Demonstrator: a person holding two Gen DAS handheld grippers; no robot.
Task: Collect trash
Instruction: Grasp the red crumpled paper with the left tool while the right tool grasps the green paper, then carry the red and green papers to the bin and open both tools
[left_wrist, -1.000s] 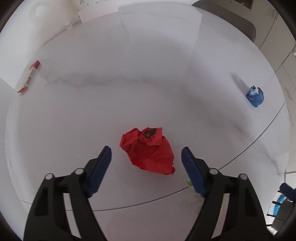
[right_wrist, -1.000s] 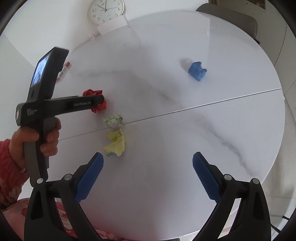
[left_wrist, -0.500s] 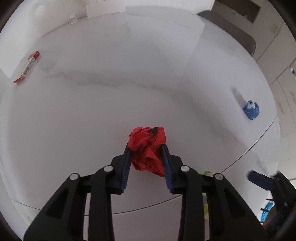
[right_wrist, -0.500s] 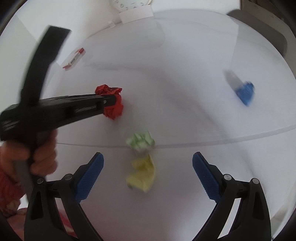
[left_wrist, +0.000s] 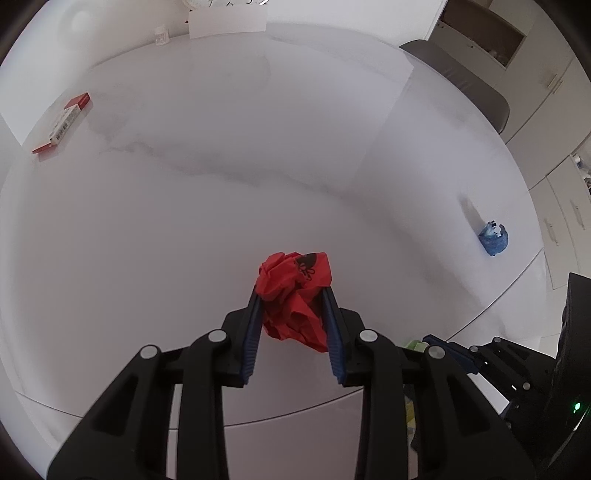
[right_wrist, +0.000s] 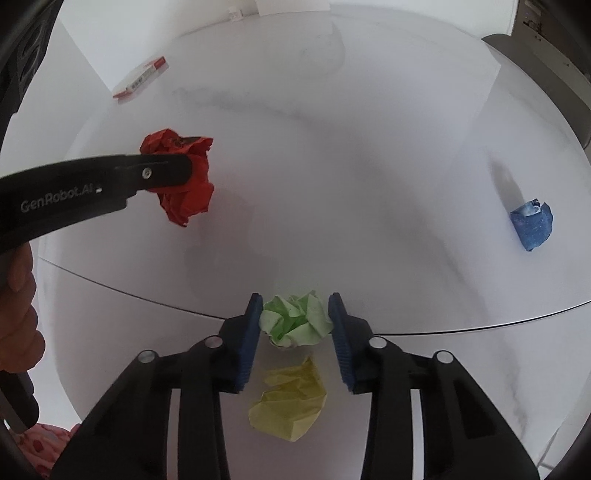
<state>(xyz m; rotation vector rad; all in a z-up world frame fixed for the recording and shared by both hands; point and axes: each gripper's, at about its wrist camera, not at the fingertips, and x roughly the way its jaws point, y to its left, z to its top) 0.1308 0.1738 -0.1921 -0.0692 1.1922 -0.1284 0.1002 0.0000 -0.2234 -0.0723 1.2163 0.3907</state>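
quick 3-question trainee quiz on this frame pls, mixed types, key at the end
1. True or false: the left gripper is shut on the red paper wad.
2. Which wad sits between the pads of the right gripper, whose jaws are closing?
A. yellow paper wad
B. green paper wad
C. blue paper wad
3. Fill the blank: the wad lying free at the far right side of the white table, near no gripper, is ____.

Key: 1 true; 2 B; 3 blue.
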